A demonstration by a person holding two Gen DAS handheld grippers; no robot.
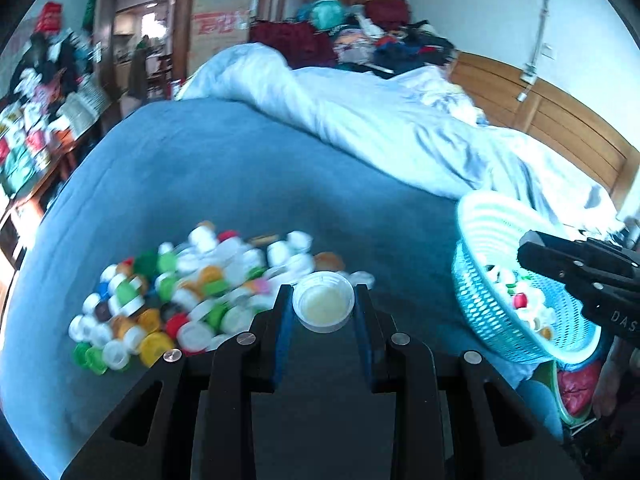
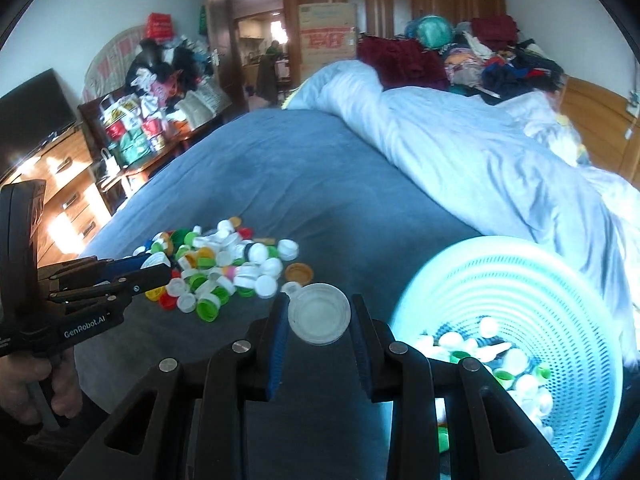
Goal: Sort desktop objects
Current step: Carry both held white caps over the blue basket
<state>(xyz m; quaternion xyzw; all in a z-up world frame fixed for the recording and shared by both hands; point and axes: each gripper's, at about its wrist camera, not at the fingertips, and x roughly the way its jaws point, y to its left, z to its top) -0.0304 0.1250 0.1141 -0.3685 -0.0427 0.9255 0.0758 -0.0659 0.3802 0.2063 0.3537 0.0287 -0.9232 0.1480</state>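
1. Caps are what I am sorting: my left gripper (image 1: 323, 308) is clamped on a white cap (image 1: 323, 307), open side facing the camera with a yellowish inside, pinched between the blue pads.
2. My right gripper (image 2: 319, 320) is closed on a clear-white lid (image 2: 319, 313), held the same way between its fingers.
3. Ahead and to the left of both grippers, the loose pile of caps (image 2: 224, 268) lies on the blue bedspread (image 2: 280, 184): white, green, yellow, red and orange ones mixed together. That is the work left, and it looks like the larger share.
4. To the right of my right gripper, just beside it, the turquoise basket (image 2: 532, 280) sits tilted toward me with a layer of mostly white and green caps in its bottom. That is the part done.
5. I judge both held pieces are bound for the basket; neither is over its rim yet.
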